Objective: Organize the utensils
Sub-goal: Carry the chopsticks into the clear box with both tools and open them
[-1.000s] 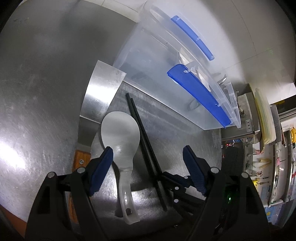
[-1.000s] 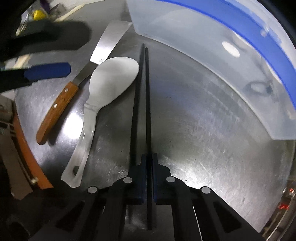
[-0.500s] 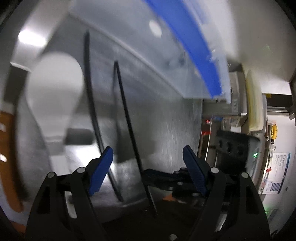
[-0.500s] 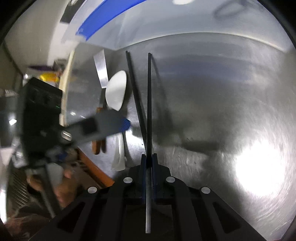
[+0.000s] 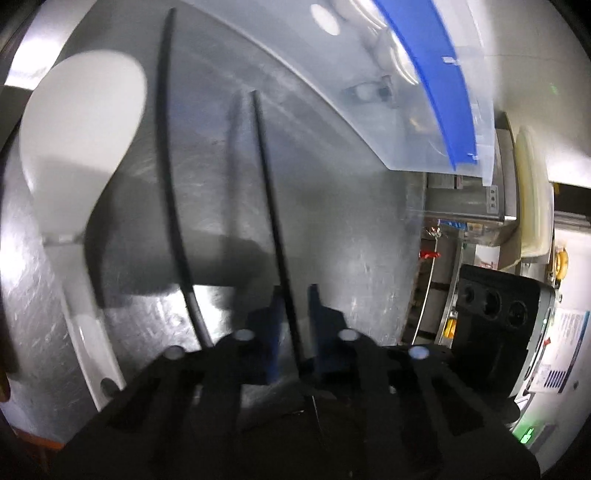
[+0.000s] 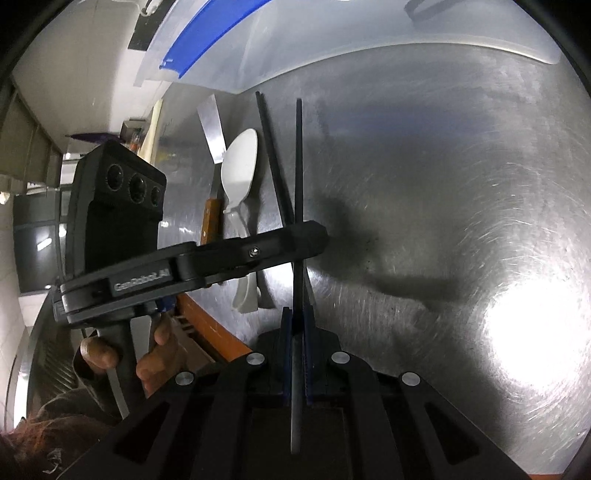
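Two thin black chopsticks are in play. One chopstick (image 6: 298, 184) is lifted off the steel table (image 6: 461, 229), straight and square-edged, and both grippers have hold of it. The right gripper (image 6: 296, 321) has its blue-padded jaws pressed tight on the thick end, the stick running straight out ahead of it. The left gripper (image 6: 314, 242) reaches in from the left side, level and crosswise, and meets the same stick farther along; in the left wrist view its jaws (image 5: 293, 299) stand nearly together with the stick between them, though blur keeps me from saying the pads truly touch it. The other chopstick (image 6: 271, 162) lies flat on the table just left of the held one, angled slightly away.

Beside it lies one white plastic rice paddle (image 6: 240, 173), smooth, with a rounded oval blade and a hole in its handle end. Next to that rests one spatula (image 6: 212, 133), a flat shiny metal blade on a brown wooden handle. All three lie nearly parallel, close together.

One clear plastic bin (image 6: 332, 33) with blue handles (image 6: 207, 40) stands at the far edge, its wall just beyond the chopstick tips. The table is brushed metal, scratched in swirls, with a strong glare on the right. A bare hand (image 6: 155, 350) grips the left tool's handle from below.
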`<act>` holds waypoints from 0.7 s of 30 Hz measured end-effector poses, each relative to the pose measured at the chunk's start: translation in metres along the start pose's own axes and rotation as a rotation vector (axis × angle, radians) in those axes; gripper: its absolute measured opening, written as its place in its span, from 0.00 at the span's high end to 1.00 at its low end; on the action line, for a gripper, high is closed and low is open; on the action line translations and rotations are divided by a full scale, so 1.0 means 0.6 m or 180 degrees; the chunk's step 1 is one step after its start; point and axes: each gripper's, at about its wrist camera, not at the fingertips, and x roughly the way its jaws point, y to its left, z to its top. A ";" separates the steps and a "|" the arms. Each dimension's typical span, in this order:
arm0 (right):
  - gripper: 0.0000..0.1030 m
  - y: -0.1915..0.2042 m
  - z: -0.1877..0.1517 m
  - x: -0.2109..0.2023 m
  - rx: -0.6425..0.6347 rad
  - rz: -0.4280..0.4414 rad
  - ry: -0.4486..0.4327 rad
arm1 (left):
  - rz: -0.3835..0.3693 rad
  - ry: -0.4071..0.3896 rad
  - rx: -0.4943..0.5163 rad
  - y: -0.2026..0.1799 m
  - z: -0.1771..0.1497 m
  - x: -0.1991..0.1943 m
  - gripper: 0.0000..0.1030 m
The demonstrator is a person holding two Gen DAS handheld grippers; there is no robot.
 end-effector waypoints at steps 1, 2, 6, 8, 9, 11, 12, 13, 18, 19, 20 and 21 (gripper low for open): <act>0.93 0.002 0.003 0.003 -0.0022 0.0003 0.0022 | -0.0004 -0.0018 -0.0024 0.004 -0.002 -0.002 0.94; 0.93 0.003 0.004 0.004 -0.0043 0.0000 0.0040 | -0.0013 -0.0037 -0.0042 0.007 -0.005 -0.004 0.94; 0.93 0.017 0.009 0.017 -0.0176 0.0003 0.0154 | -0.0060 -0.0168 -0.0139 0.017 -0.021 -0.018 0.95; 0.93 0.026 0.009 0.022 -0.0261 0.0009 0.0202 | -0.0073 -0.0242 -0.0154 0.019 -0.031 -0.032 0.95; 0.93 0.037 0.008 0.022 -0.0358 0.0015 0.0231 | -0.0090 -0.0306 -0.0159 0.022 -0.041 -0.047 0.95; 0.93 0.053 0.008 0.020 -0.0488 0.0030 0.0242 | -0.0104 -0.0433 -0.0129 0.017 -0.054 -0.069 0.95; 0.93 0.066 0.009 0.017 -0.0585 0.0057 0.0232 | -0.0108 -0.0549 -0.0087 0.010 -0.061 -0.087 0.95; 0.93 0.079 0.011 0.013 -0.0681 0.0081 0.0206 | -0.0093 -0.0642 -0.0038 0.002 -0.066 -0.101 0.95; 0.93 0.142 0.024 -0.041 -0.1125 0.0210 -0.0059 | 0.0026 -0.1173 0.0345 -0.060 -0.071 -0.194 0.95; 0.93 0.154 0.030 -0.057 -0.1204 0.0214 -0.0149 | 0.0029 -0.1242 0.0441 -0.077 -0.064 -0.207 0.95; 0.93 0.162 0.035 -0.072 -0.1253 0.0214 -0.0224 | 0.0025 -0.1287 0.0499 -0.091 -0.055 -0.215 0.95; 0.93 0.170 0.045 -0.094 -0.1308 0.0208 -0.0340 | 0.0024 -0.1347 0.0623 -0.114 -0.039 -0.230 0.95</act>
